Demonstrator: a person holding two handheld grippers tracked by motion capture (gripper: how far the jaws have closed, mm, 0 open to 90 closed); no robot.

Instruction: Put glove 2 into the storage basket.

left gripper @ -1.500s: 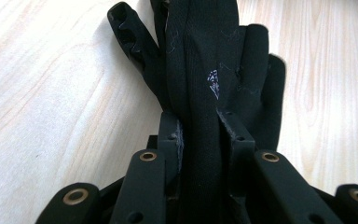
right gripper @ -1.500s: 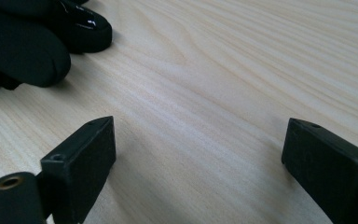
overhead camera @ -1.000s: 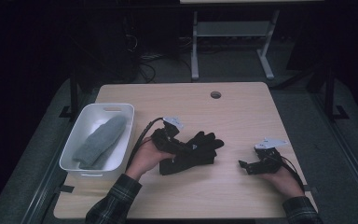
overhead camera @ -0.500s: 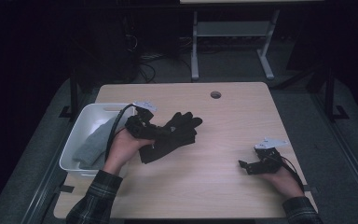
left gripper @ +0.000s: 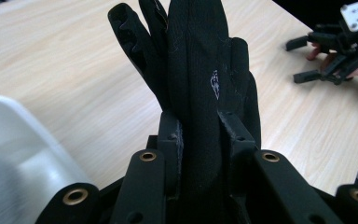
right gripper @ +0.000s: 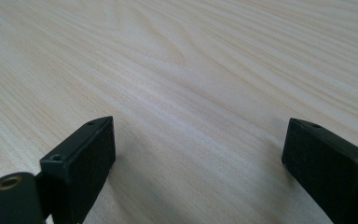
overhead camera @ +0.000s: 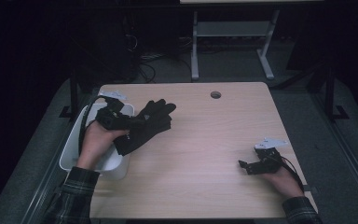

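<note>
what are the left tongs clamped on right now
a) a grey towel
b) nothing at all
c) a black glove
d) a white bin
c: in the left gripper view the left tongs pinch the black glove between their pads, its fingers sticking out over the table; the high view shows it held next to the white bin.

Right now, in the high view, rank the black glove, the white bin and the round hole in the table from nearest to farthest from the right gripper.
From the right gripper, at the table's right front:
1. Round hole, up toward the far edge.
2. Black glove, left of centre, clamped in the left gripper. Nearly as close as the hole, so a loose call.
3. White bin, at the left edge, clearly farthest.
</note>
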